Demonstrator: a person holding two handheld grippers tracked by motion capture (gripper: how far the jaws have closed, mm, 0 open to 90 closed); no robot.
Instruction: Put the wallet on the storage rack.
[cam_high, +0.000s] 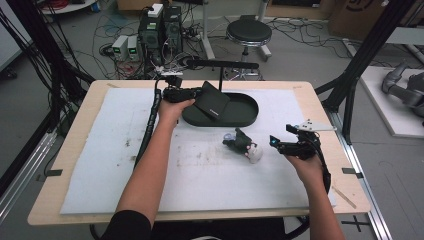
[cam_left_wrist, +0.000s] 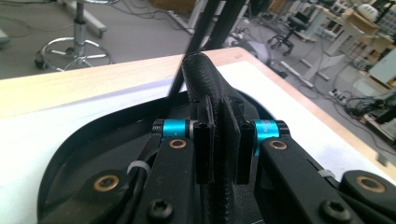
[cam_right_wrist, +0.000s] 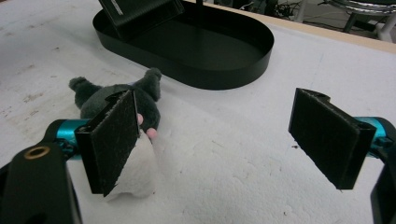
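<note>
The left gripper (cam_high: 196, 93) is clamped on the black wallet (cam_high: 212, 100), long axis tilting down-right over the tray (cam_high: 245, 116).

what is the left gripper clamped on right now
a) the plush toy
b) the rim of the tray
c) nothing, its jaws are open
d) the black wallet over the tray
d: the left gripper has its jaws shut on the black wallet, held over the black tray.

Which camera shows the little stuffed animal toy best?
The right gripper view: the stuffed toy lies close up, grey and white, partly behind one jaw. The high view shows the toy small, on the white mat beside the black tray.
</note>
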